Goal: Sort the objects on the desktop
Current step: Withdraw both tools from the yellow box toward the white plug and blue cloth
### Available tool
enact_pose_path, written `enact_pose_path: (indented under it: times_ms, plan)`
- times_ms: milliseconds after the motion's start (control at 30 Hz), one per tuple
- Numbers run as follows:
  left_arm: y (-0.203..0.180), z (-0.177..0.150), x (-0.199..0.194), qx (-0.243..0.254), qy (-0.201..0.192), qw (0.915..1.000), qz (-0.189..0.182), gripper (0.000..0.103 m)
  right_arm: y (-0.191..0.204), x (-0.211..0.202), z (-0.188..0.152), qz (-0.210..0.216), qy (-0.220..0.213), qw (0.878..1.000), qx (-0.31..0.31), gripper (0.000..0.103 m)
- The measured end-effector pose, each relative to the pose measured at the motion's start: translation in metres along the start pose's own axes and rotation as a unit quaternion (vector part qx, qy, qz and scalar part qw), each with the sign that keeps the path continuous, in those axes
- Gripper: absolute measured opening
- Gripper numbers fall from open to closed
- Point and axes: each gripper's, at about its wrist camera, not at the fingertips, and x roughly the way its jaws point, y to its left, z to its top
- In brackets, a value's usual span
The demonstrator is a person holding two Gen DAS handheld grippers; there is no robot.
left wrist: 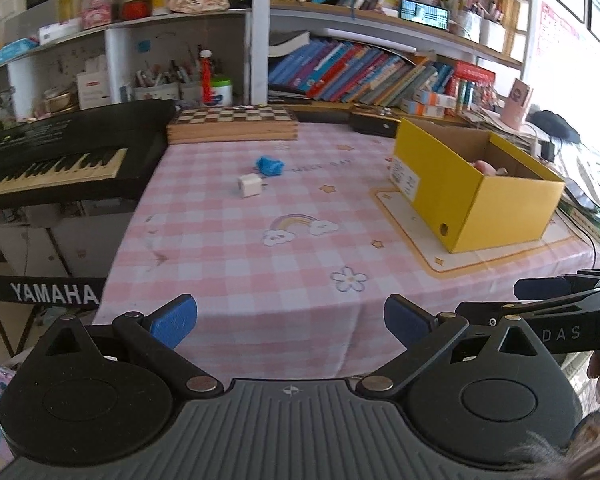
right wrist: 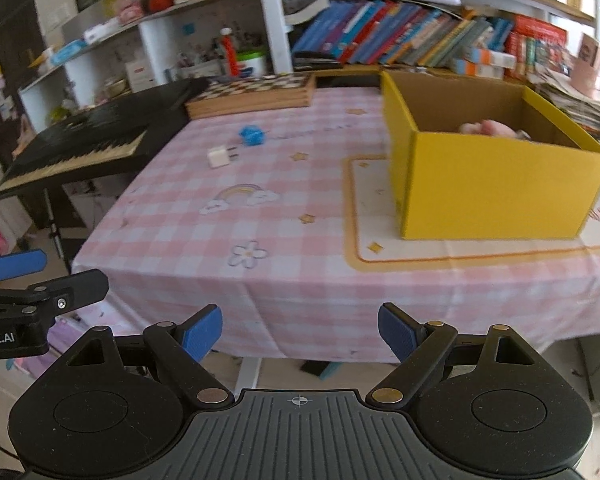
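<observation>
1. Both the left gripper (left wrist: 290, 320) and the right gripper (right wrist: 300, 332) hang wide and empty at the near edge of the table (left wrist: 236, 264).
2. Ahead and left of them lie a white charger (left wrist: 249, 186) and, just beyond, a blue toy (left wrist: 269, 165).
3. Ahead and right stands the yellow box (right wrist: 496, 184), a pink thing (right wrist: 490, 127) inside.

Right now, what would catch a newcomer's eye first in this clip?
The open yellow box on the right of the pink checked tablecloth, with something pink inside. Next, a white charger and a crumpled blue thing lying apart mid-table, and the black keyboard at the left edge.
</observation>
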Motion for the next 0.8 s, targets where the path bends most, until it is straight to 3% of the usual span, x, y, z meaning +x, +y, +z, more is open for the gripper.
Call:
enact_pose_path:
  times_ms: [800]
  plan:
    - [0.028, 0.011, 0.022, -0.019, 0.004, 0.9996, 0.023, 0.101, 0.036, 0.039, 0.036, 0.034, 0.002, 0.998, -0.059, 0.087]
